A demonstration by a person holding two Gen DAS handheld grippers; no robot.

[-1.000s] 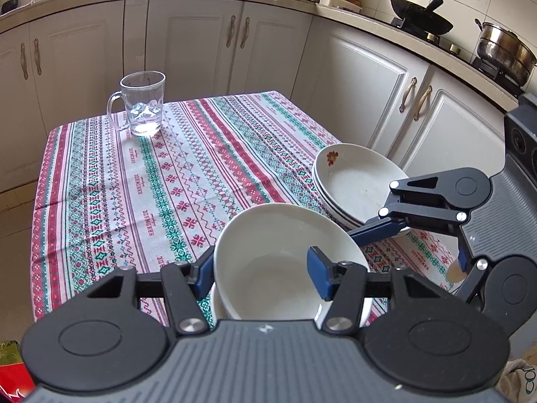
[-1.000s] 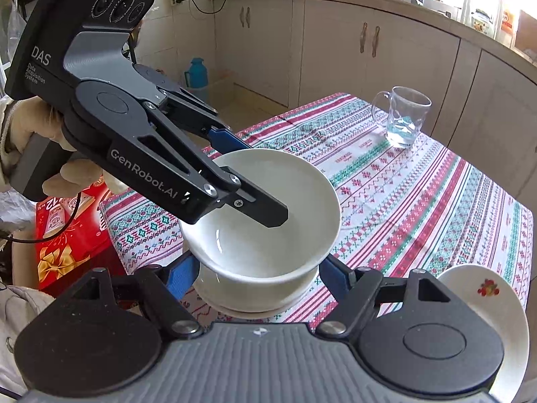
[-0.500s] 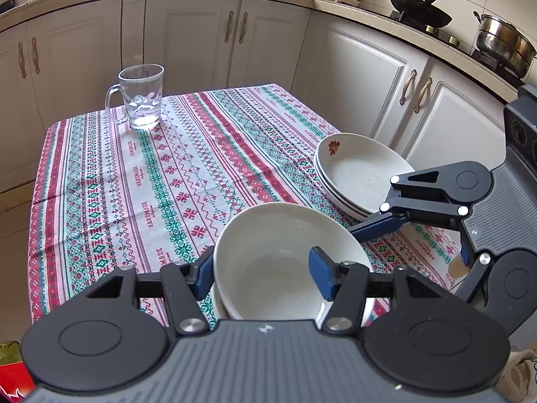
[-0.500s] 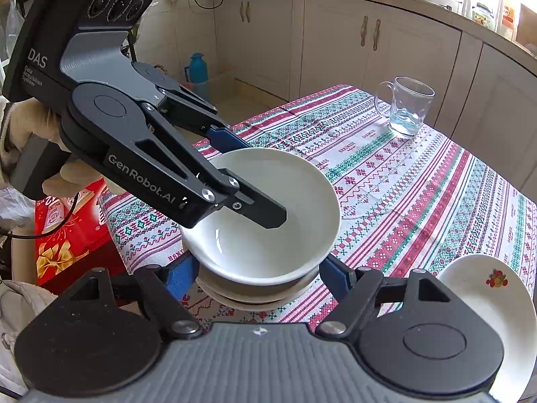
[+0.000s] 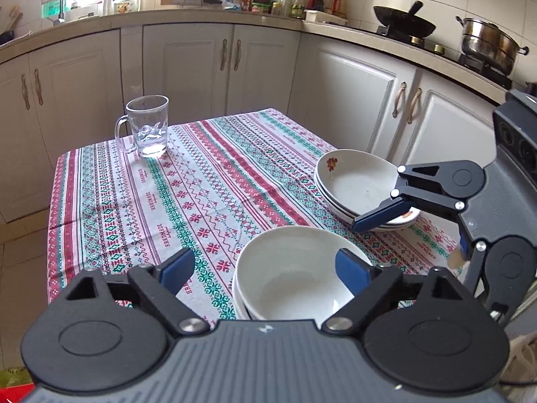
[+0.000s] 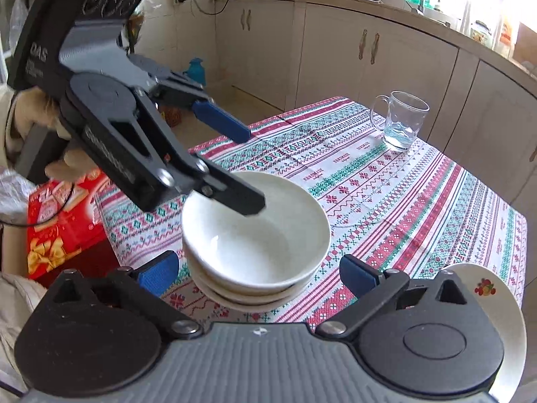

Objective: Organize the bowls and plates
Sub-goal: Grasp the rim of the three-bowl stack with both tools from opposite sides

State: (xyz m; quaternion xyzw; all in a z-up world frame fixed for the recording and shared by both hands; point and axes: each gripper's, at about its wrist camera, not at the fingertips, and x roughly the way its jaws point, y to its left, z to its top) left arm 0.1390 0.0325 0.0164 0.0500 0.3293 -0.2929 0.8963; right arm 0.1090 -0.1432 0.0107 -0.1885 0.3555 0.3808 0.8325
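A stack of white bowls (image 5: 288, 275) (image 6: 255, 235) sits near the front edge of the patterned tablecloth (image 5: 201, 184). My left gripper (image 5: 265, 268) is open; its right finger hangs over the top bowl, the left finger is off to the side, and it holds nothing. It also shows in the right wrist view (image 6: 235, 164), above the bowls. A stack of white plates with a flower print (image 5: 355, 184) (image 6: 483, 288) lies to the right. My right gripper (image 6: 258, 270) is open and empty, just before the bowls; in the left wrist view (image 5: 406, 228) it hovers by the plates.
A glass mug (image 5: 147, 127) (image 6: 402, 121) stands at the table's far corner. White kitchen cabinets (image 5: 188, 63) surround the table. A wok (image 5: 402, 23) and steel pot (image 5: 486, 40) sit on the stove. A red box (image 6: 60, 221) lies on the floor.
My left gripper has opened and let go of the top bowl, which now rests nested on the stack. The left gripper has lifted and drawn back a little.
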